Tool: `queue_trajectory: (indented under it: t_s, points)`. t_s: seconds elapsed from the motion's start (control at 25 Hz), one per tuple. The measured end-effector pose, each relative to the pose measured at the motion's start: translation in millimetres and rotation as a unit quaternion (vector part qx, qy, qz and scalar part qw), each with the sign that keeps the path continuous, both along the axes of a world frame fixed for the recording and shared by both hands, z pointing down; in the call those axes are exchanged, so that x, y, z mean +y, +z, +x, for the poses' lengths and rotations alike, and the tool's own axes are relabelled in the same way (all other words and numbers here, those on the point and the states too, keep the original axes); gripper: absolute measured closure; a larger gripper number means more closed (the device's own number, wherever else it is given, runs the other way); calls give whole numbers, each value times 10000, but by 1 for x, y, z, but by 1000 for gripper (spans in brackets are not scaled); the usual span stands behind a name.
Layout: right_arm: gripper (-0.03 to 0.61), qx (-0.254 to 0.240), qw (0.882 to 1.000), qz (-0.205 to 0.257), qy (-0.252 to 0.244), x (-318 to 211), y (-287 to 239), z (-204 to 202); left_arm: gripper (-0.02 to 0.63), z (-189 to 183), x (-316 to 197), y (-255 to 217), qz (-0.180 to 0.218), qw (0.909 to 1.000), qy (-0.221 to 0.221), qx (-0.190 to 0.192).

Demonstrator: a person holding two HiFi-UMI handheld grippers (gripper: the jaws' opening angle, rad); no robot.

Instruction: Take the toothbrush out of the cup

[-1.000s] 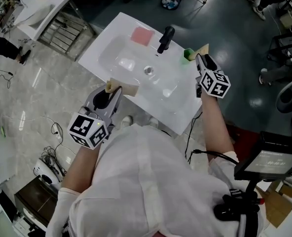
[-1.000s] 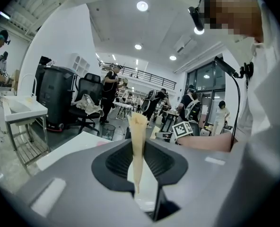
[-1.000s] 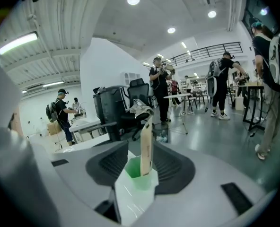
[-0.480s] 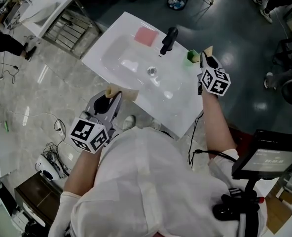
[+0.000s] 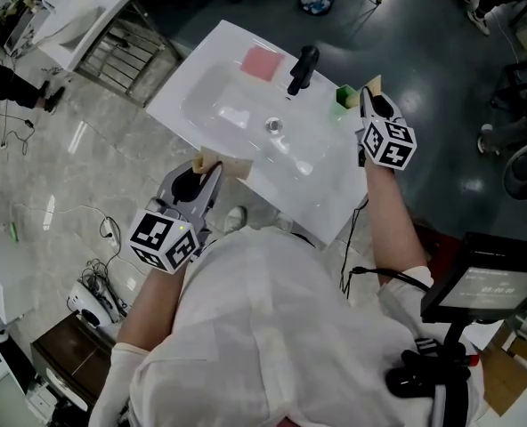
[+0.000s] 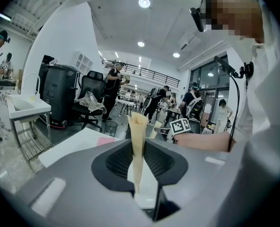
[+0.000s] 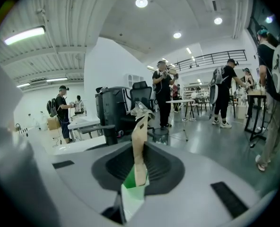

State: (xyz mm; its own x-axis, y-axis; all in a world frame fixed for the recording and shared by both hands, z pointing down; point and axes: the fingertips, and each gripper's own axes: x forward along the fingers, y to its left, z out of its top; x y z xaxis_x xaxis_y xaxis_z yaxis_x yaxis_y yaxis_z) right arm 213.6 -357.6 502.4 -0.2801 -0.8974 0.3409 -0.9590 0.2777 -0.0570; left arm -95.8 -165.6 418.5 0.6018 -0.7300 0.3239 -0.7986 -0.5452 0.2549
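Observation:
A small green cup (image 5: 344,97) stands on the back right corner of the white sink (image 5: 237,105). My right gripper (image 5: 368,92) is at that cup. Its jaws have just been closing, and in the right gripper view the tan fingers (image 7: 140,141) meet with the green cup (image 7: 129,181) pinched at their base. I cannot make out a toothbrush in any view. My left gripper (image 5: 221,161) rests at the sink's front left edge, far from the cup. Its tan jaws (image 6: 139,126) are pressed together with nothing between them.
A black faucet (image 5: 301,68), a pink pad (image 5: 262,63) and the drain (image 5: 272,124) are on the sink. A second basin on a metal stand (image 5: 68,16) is at upper left. Cables (image 5: 99,238) lie on the floor. A monitor on a stand (image 5: 482,287) is at right.
The right gripper's jaws have drawn together at the green cup. Both hands stay where they were; only the head view has shifted slightly.

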Motion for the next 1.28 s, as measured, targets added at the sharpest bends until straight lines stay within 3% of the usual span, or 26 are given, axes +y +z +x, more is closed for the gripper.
queue_trajectory:
  t_s: [0.64, 1.0, 1.28]
  points:
    - [529, -119, 9989, 445, -58, 5, -53, 2, 537, 8, -24, 2, 78, 9994, 302, 120]
    - [529, -170, 9964, 831, 52, 60, -119, -13, 537, -7, -10, -21, 356, 9968, 628, 332]
    - [529, -125, 9969, 753, 193, 94, -122, -14, 537, -2, -17, -22, 403, 9936, 963, 439]
